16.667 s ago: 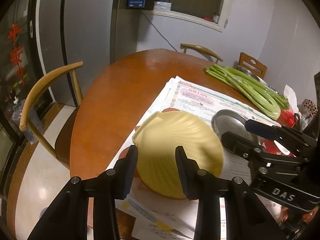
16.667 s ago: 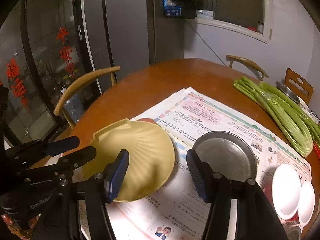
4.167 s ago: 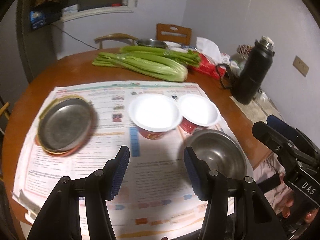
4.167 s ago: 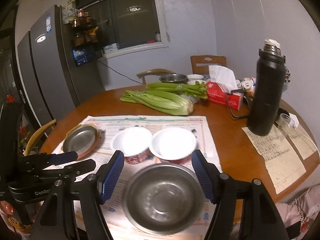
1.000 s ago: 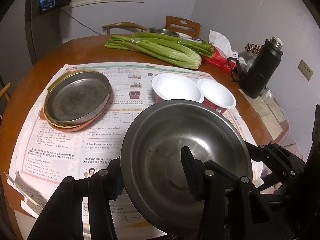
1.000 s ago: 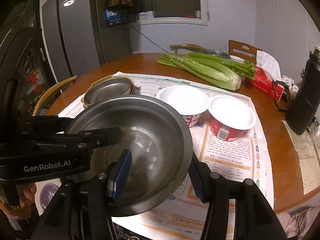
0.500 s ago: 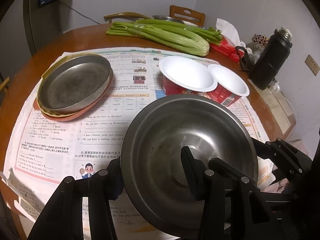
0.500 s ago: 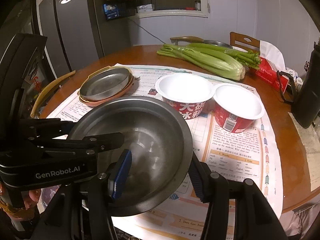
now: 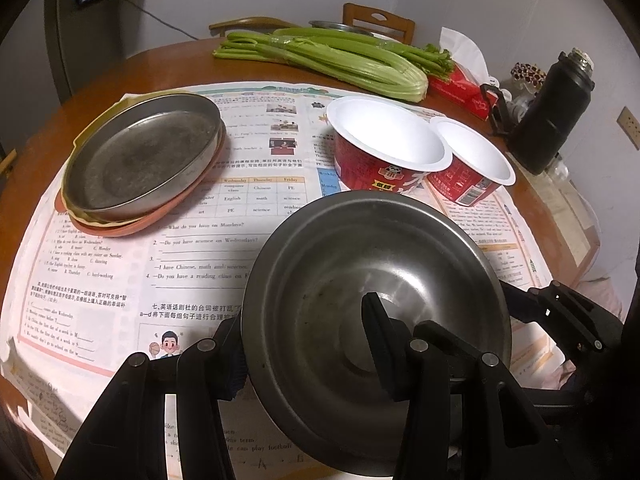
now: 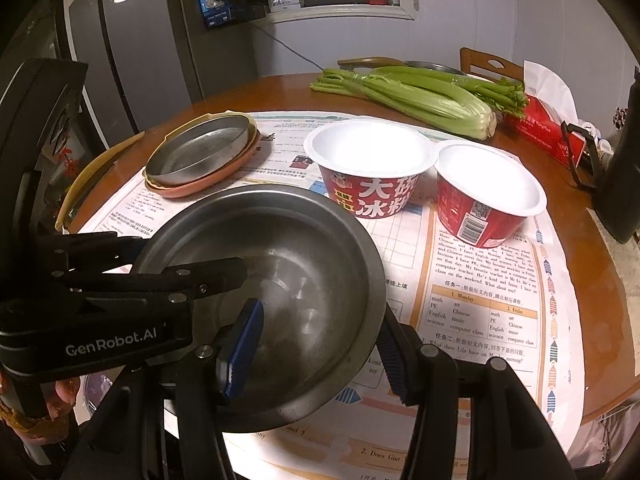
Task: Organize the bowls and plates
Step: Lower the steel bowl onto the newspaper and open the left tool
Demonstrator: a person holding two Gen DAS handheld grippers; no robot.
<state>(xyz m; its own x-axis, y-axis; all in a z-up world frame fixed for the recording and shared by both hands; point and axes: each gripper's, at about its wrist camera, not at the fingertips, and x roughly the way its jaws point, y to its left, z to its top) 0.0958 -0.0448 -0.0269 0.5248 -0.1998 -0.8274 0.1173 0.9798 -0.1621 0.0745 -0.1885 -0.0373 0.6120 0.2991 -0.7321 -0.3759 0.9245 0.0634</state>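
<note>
Steel bowl (image 9: pixel 372 280) gripped by 2 grippers above the worksheet-covered table (image 9: pixel 100 80).

The left gripper (image 9: pixel 304 332) clamps the bowl's left rim, 1 finger inside, 1 outside; the right gripper (image 10: pixel 316 344) clamps the near rim likewise. Beyond it stand 2 red paper bowls (image 10: pixel 368 168), touching; the stacked plates (image 9: pixel 136 164) lie left, well apart.

left wrist: close, downward | right wrist: close, downward | shared: steel bowl (image 9: pixel 372 280)
</note>
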